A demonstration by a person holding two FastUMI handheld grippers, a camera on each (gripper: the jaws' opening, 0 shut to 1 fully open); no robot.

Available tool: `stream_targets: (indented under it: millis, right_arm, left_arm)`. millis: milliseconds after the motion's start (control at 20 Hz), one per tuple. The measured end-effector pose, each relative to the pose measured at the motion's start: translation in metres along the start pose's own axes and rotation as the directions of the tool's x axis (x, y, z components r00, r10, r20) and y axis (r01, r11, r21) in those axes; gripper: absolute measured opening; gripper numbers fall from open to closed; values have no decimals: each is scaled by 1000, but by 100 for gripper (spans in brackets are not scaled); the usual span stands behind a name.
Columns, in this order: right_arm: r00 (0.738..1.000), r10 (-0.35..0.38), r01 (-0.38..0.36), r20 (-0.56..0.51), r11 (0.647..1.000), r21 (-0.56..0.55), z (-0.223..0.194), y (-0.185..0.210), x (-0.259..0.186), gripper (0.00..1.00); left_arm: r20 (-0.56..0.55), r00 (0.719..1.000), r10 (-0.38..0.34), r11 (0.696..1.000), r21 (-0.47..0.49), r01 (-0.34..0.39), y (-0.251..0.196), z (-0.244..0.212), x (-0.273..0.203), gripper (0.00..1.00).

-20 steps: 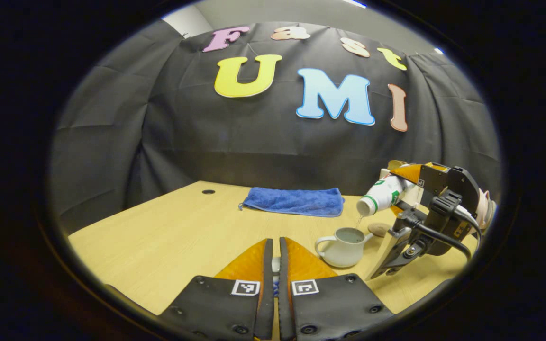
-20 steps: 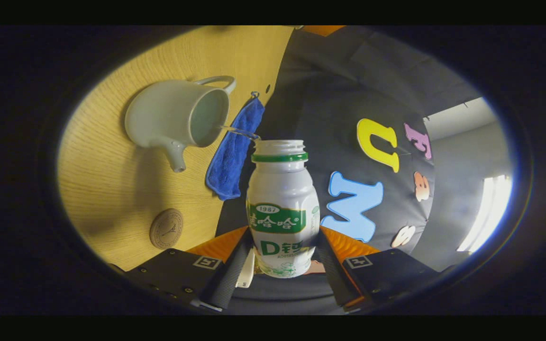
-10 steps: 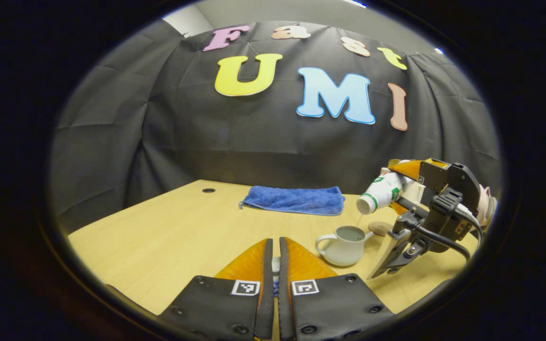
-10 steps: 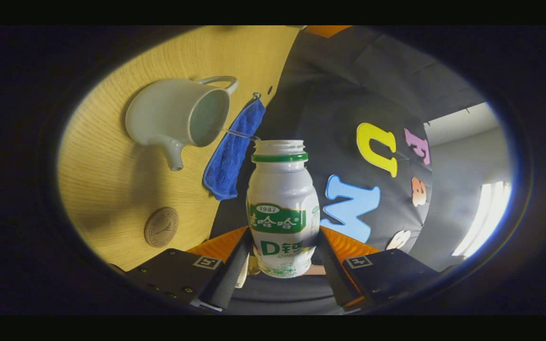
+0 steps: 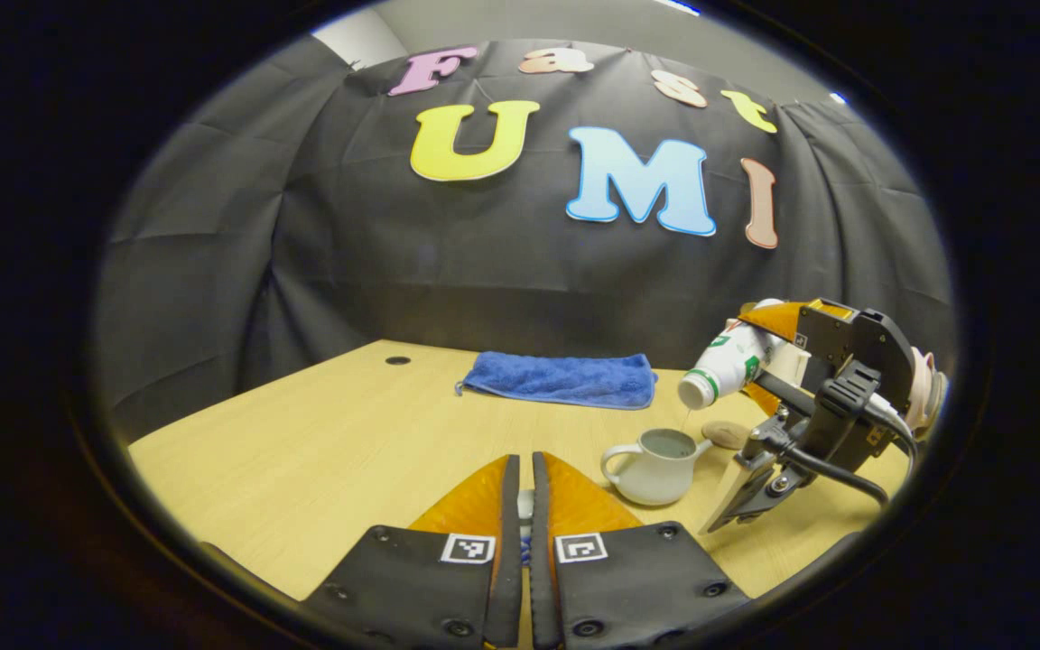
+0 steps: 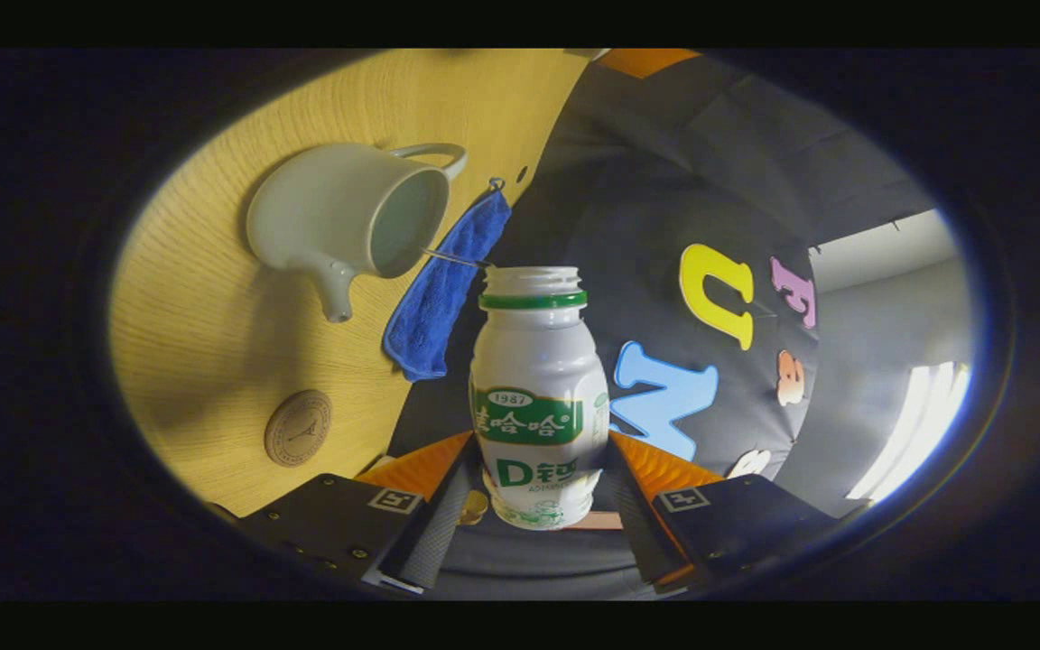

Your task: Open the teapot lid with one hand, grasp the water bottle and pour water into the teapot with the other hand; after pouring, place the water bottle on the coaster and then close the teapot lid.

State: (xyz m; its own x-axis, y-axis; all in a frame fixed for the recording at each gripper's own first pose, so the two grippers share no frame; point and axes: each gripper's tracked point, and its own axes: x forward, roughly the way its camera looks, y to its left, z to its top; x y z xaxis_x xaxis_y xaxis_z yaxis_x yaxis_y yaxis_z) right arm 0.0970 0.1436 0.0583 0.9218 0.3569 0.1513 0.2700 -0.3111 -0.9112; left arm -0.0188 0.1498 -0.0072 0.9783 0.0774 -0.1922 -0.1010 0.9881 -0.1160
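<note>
White bottle [image 6: 538,397], pinched between the right gripper [image 6: 538,492] fingers, tips over the open teapot [image 5: 655,465] on the counter [image 5: 321,451], right of centre. Left gripper [image 5: 520,506] fingers are nearly pressed together, something small between them.

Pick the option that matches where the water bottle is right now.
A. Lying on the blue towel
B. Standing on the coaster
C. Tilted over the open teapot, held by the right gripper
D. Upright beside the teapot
C: the water bottle slants mouth-down above the teapot in the right gripper, a thin stream running in.
</note>
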Motion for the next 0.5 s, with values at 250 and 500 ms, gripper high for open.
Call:
stream_targets:
  millis: [250, 500]
  right_arm:
    - [1000, -9, 10, 13, 1000, -20, 2, -3, 0, 80]
    - [999, -20, 22, 29, 999, -44, 4, -5, 1, 80]
  left_arm:
    - [-4, 1000, 1, 1000, 0, -1, 0, 0, 1, 14]
    - [-5, 1000, 4, 1000, -4, -4, 1, 0, -1, 14]
